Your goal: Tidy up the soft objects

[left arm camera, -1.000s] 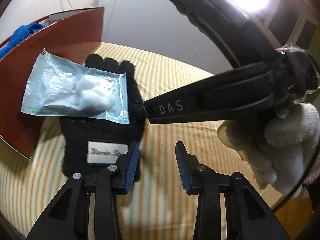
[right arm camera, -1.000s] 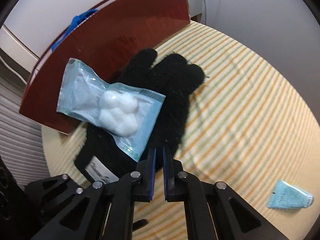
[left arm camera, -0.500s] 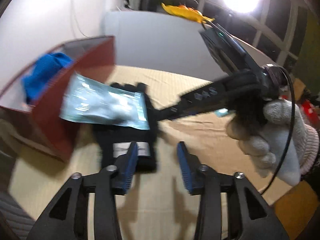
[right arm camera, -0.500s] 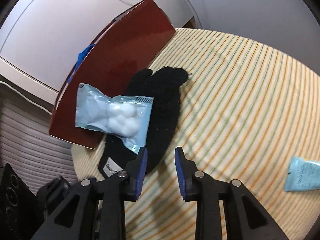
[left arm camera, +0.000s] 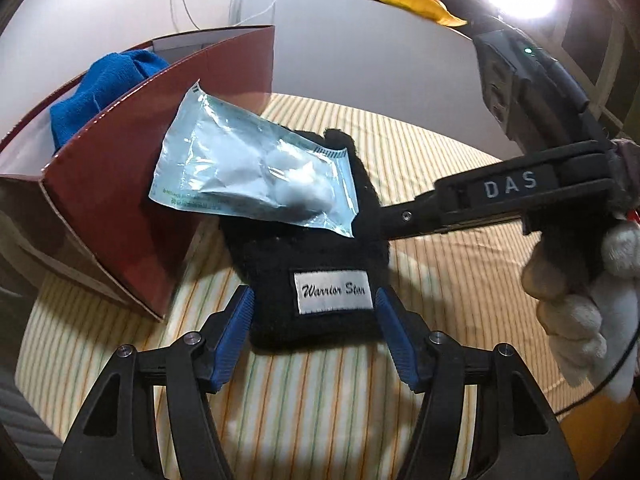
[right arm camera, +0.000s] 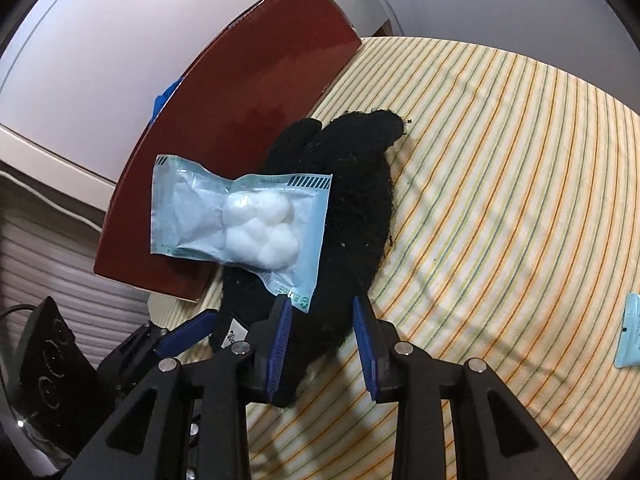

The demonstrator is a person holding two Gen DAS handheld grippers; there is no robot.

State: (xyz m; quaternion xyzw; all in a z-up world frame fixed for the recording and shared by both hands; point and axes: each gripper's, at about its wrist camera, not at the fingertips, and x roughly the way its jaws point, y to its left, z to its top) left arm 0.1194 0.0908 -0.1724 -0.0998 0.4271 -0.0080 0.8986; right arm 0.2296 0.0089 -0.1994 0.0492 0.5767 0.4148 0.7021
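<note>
A black knitted glove [left arm camera: 320,264] is shown lying flat on the striped cloth [right arm camera: 500,184] of the bench, its white sewn label [left arm camera: 334,292] turned upward and its fingers directed toward the dark red cardboard box [left arm camera: 132,184]. A sealed pale-blue pouch of cotton balls [right arm camera: 240,228] is seen resting partly on the glove's finger end and partly against the box's near wall. A blue cloth [left arm camera: 104,92] is contained in the box.

The left tongs [left arm camera: 314,334] are held at the glove's cuff, away from the box, with the blue pads [left arm camera: 236,332] set on either side of the cuff; the jaws have just been opening and are seen spread apart, the pads not pressing on the fabric. The right tongs [right arm camera: 322,340] are placed at the glove's side edge, just beside the lower corner of the pouch; the jaws have just been parted to a moderate gap, and nothing is clamped, although black fabric is seen behind that gap.

A second small pale-blue packet [right arm camera: 630,330] is seen on the cloth, well apart from the glove. A gloved hand [left arm camera: 580,296] is seen on the handle of the right tongs in the left wrist view.
</note>
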